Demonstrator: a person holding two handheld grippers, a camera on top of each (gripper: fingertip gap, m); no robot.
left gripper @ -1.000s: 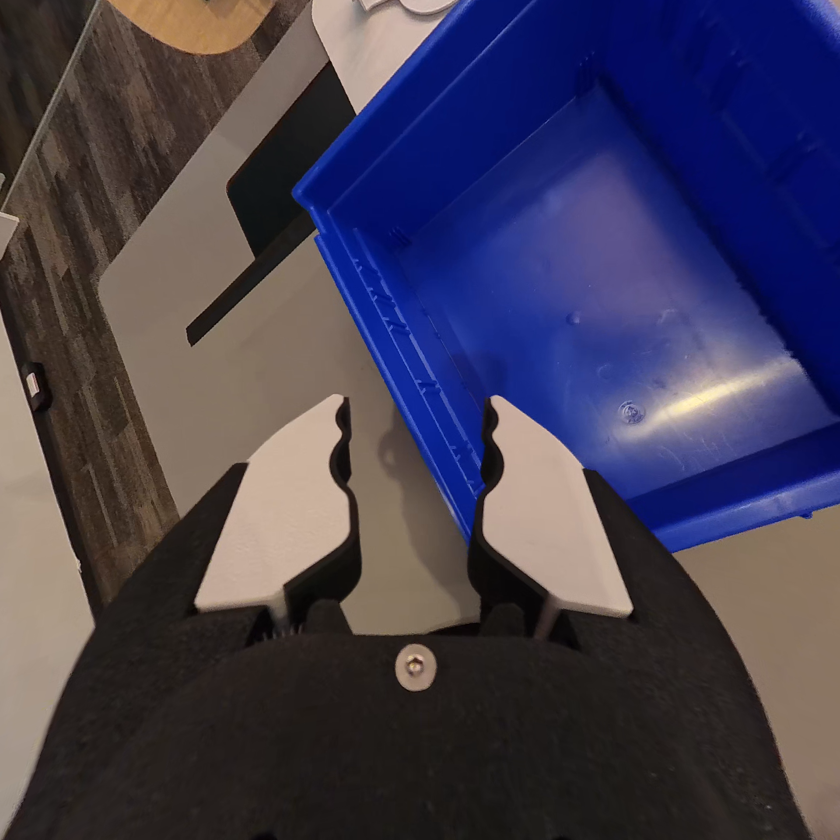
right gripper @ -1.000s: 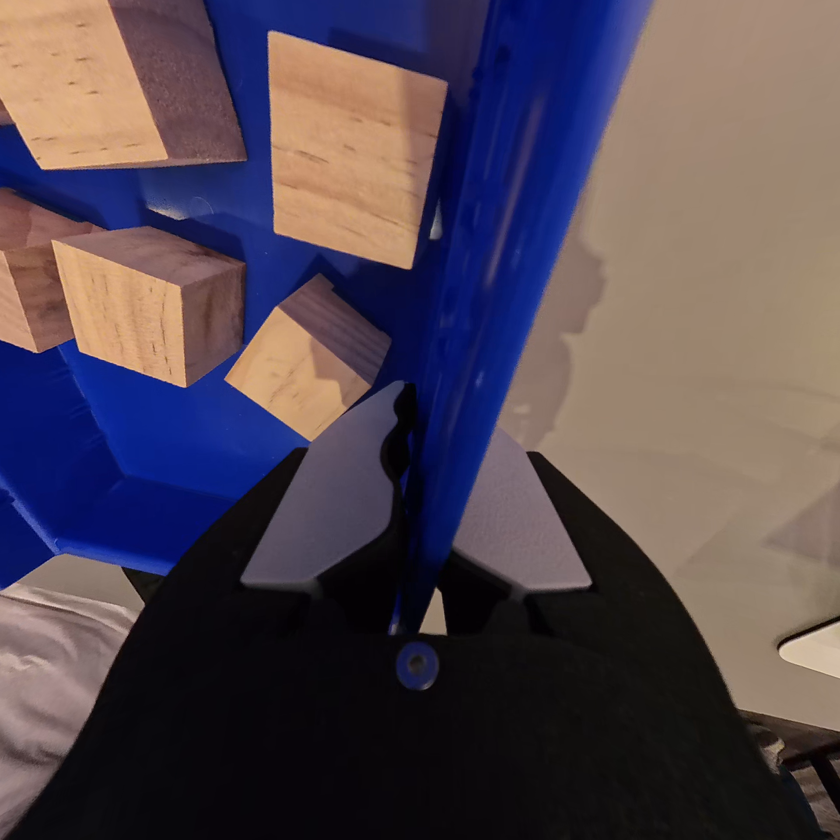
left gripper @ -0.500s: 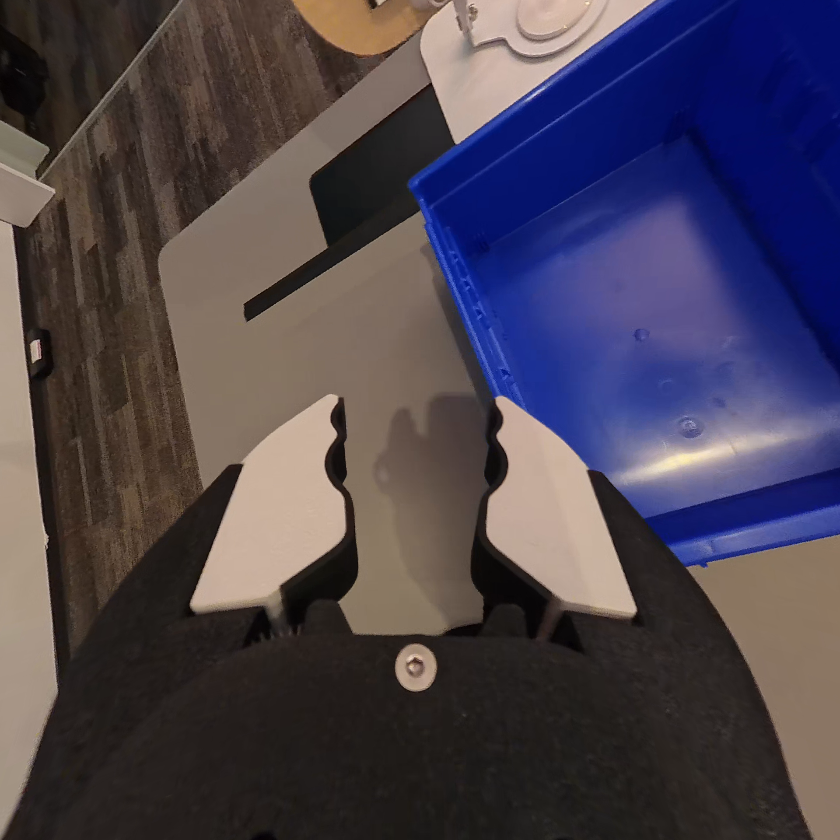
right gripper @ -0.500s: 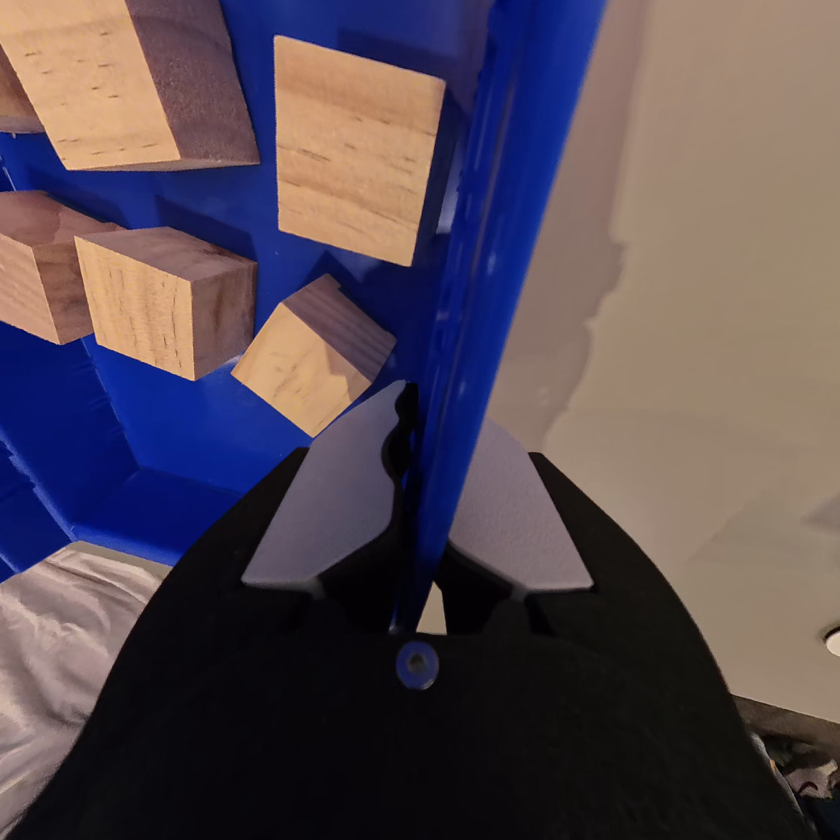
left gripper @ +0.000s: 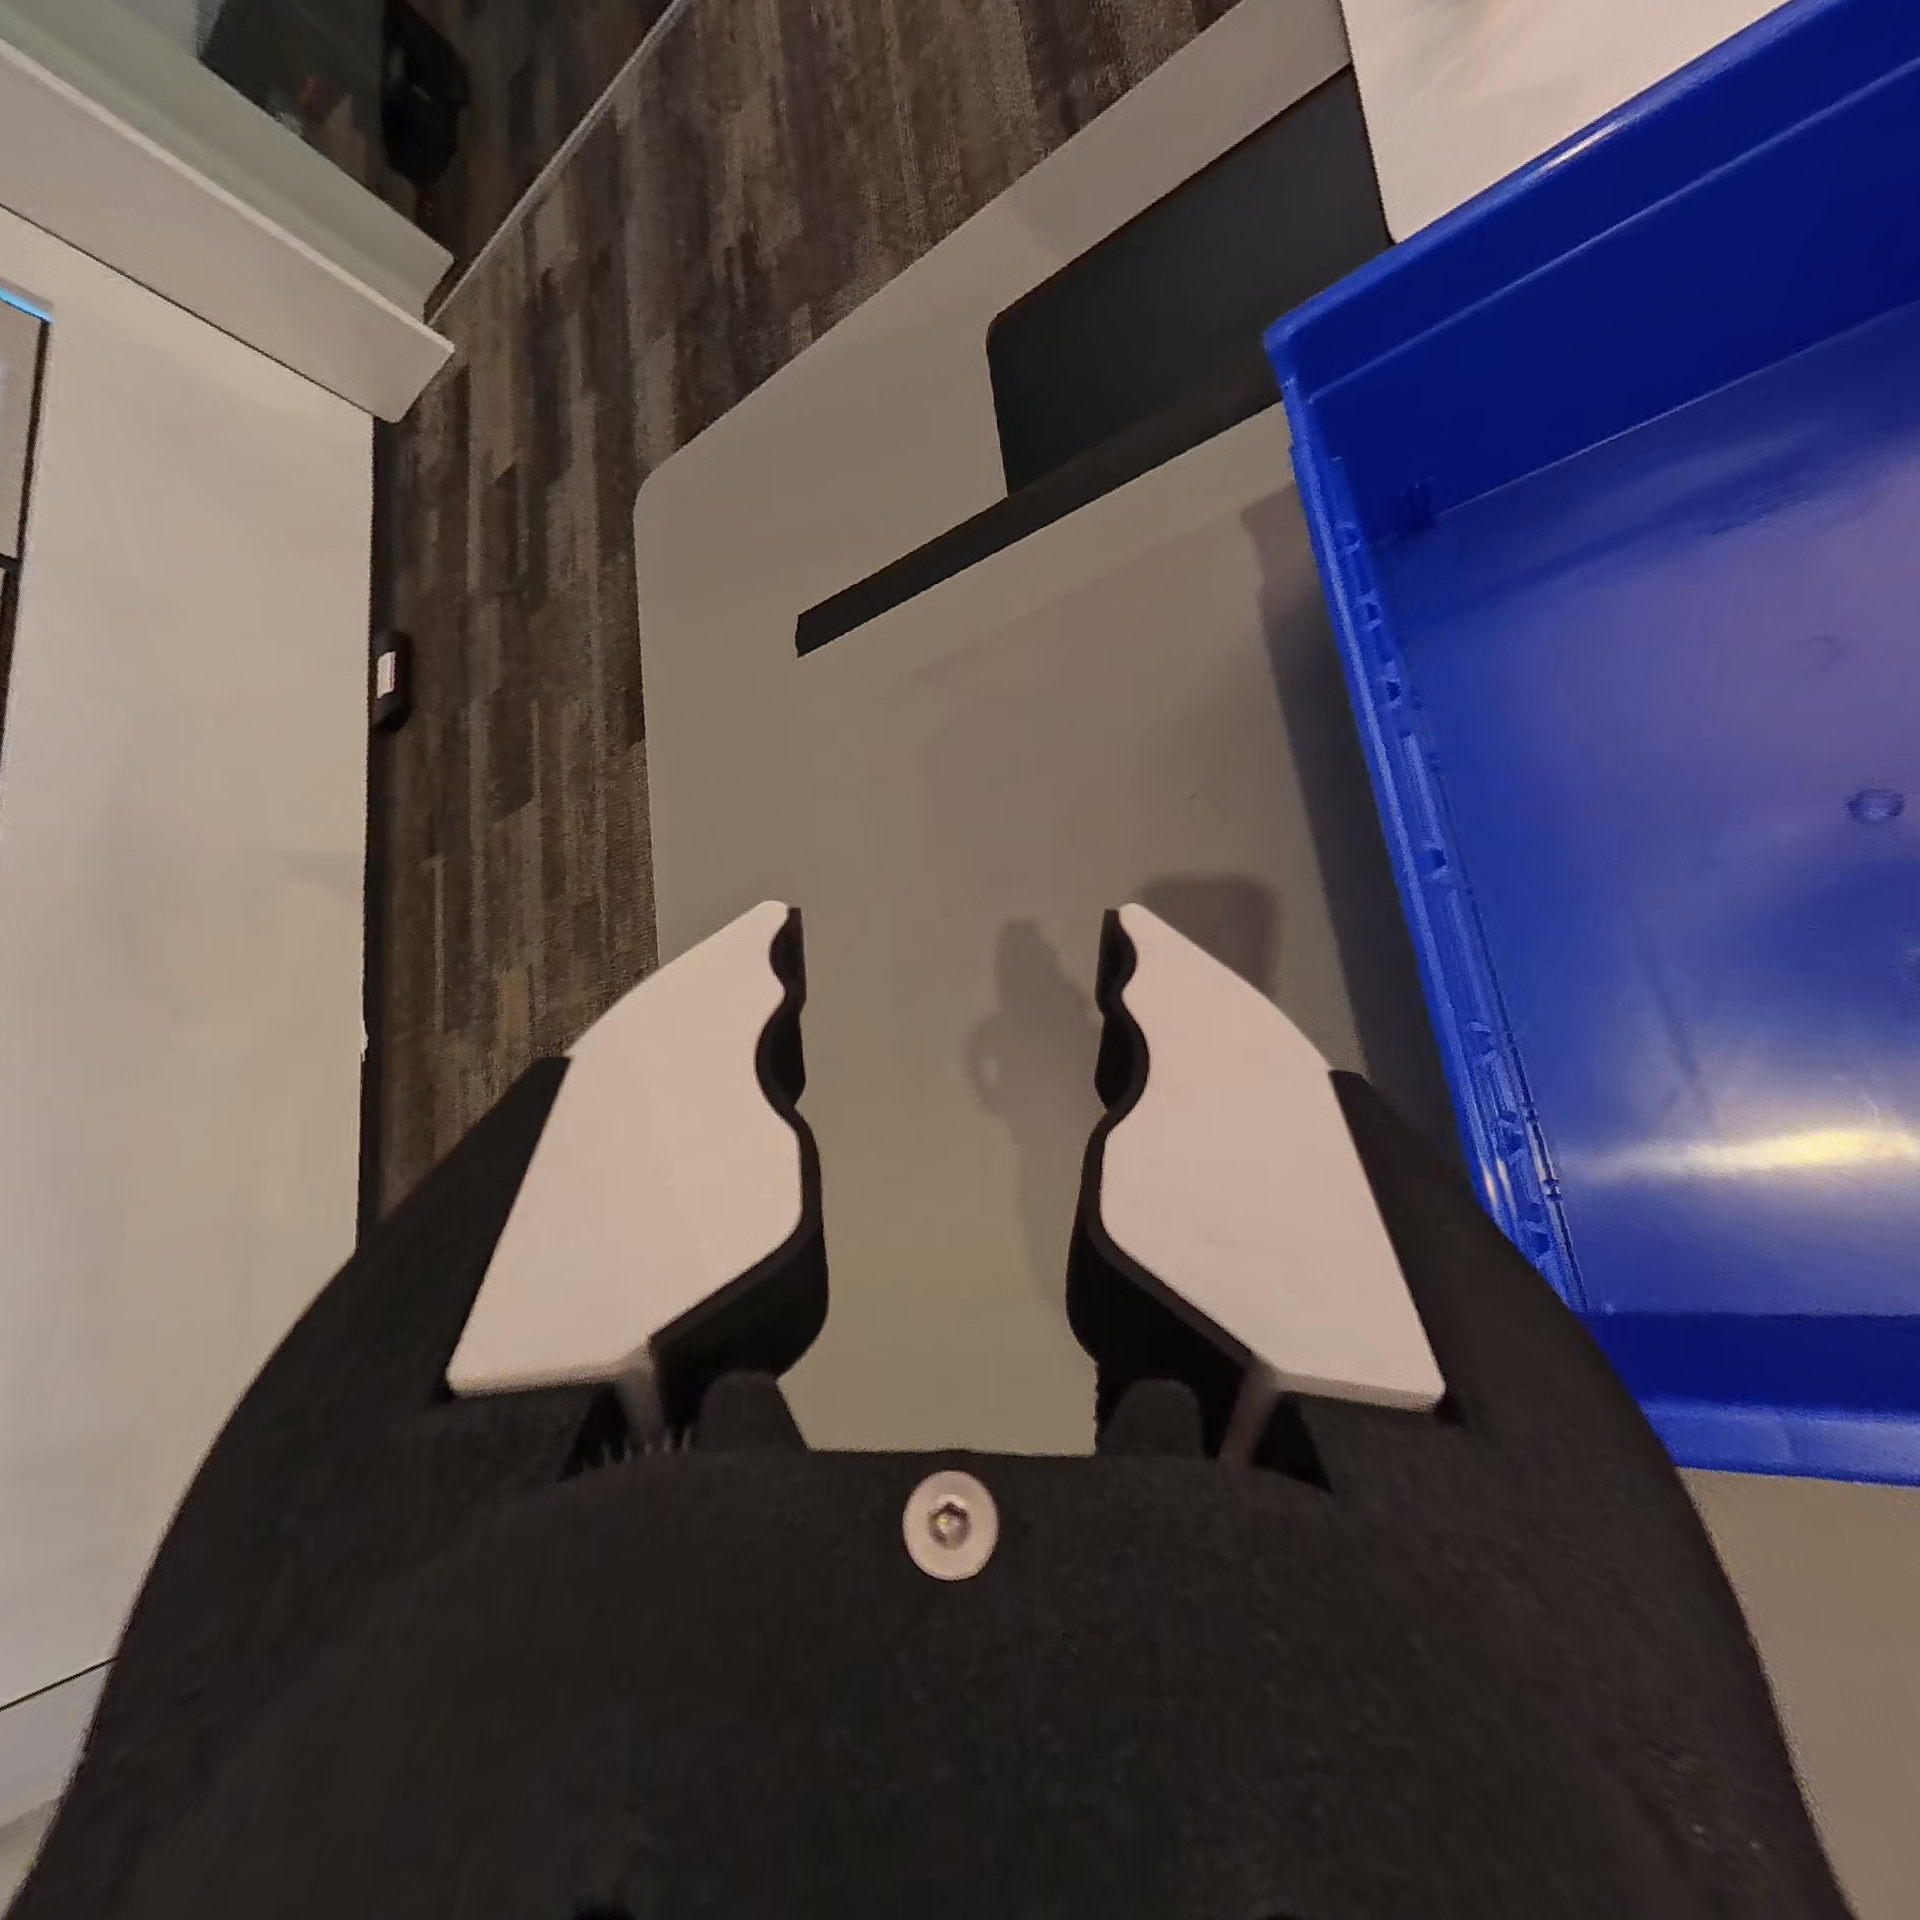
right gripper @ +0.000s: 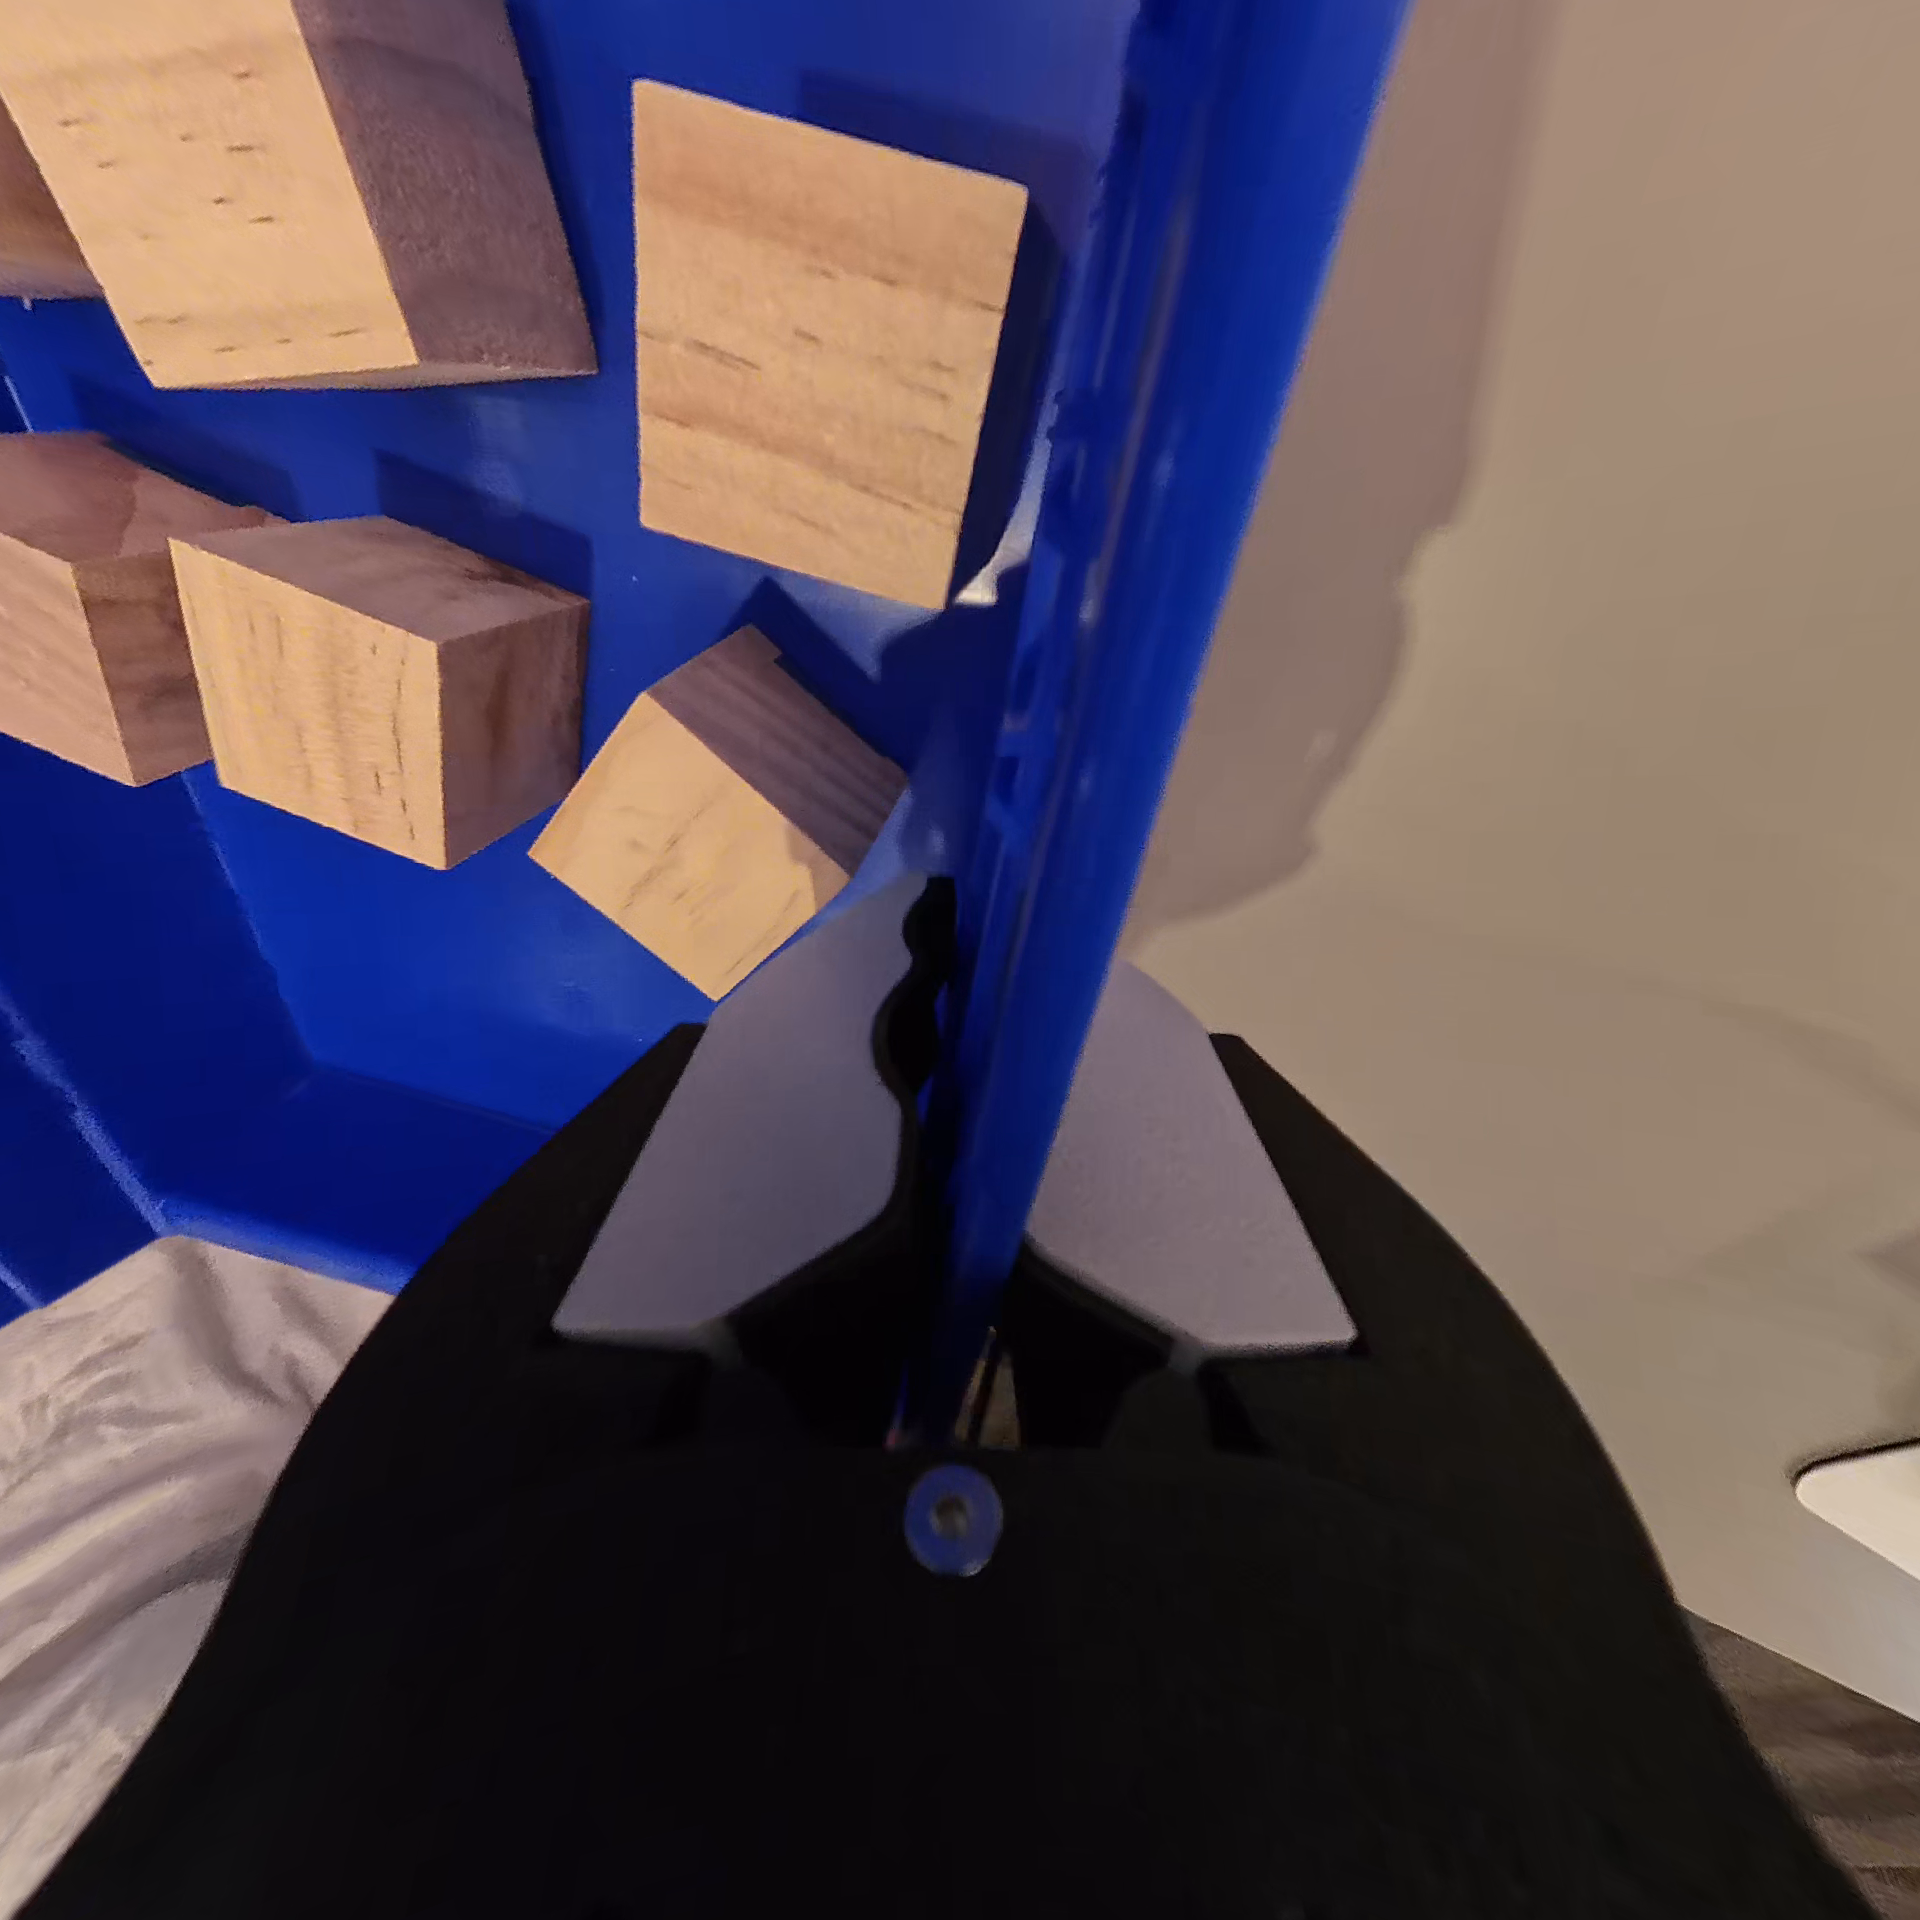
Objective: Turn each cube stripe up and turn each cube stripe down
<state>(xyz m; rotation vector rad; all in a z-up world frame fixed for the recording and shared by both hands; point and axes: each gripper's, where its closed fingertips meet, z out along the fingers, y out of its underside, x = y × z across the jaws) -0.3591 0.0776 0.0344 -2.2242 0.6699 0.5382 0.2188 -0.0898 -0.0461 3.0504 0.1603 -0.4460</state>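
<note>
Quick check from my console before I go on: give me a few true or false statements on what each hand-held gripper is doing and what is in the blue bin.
1. The right hand-held gripper is shut on the wall of the blue bin. True.
2. The left hand-held gripper holds a wooden cube. False: it is open and empty, over the grey table beside the bin.
3. Several wooden cubes lie inside the bin. True.
4. A stripe shows clearly on every cube. False: no clear stripe shows on the visible faces, only plain wood grain.
5. One cube lies close to the right gripper's inner finger. True.
</note>
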